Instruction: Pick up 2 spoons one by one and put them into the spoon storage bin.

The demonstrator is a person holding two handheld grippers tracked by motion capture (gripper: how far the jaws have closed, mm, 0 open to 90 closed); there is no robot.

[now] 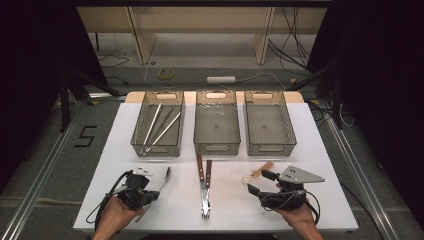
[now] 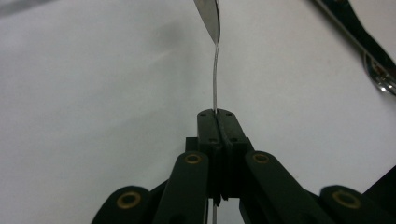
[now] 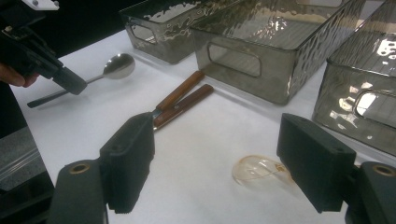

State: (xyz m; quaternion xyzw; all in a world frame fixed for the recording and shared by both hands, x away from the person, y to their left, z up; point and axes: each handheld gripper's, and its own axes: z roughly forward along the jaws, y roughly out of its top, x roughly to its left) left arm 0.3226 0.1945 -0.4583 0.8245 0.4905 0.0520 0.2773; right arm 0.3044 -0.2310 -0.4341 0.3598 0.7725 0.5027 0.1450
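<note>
At the near-left part of the white surface (image 1: pixel 310 150), the left hand-held gripper (image 2: pixel 217 114) has its black jaws pressed together on the thin handle of a metal spoon (image 1: pixel 165 178), whose bowl points toward the far edge. The right hand-held gripper (image 3: pixel 219 154) sits at the near-right part of the surface with its jaws spread wide and gripping nothing; between them on the surface lies a clear plastic spoon with a wooden handle (image 1: pixel 256 174). A pair of wooden-handled tongs (image 1: pixel 204 186) lies at the middle of the near edge, its handles pointing toward the far side. Three smoky translucent bins stand in a row along the far edge: the left bin (image 1: pixel 141 130) holds long metal utensils (image 1: pixel 161 127), beside the middle bin (image 1: pixel 200 142) and the right bin (image 1: pixel 289 132).
</note>
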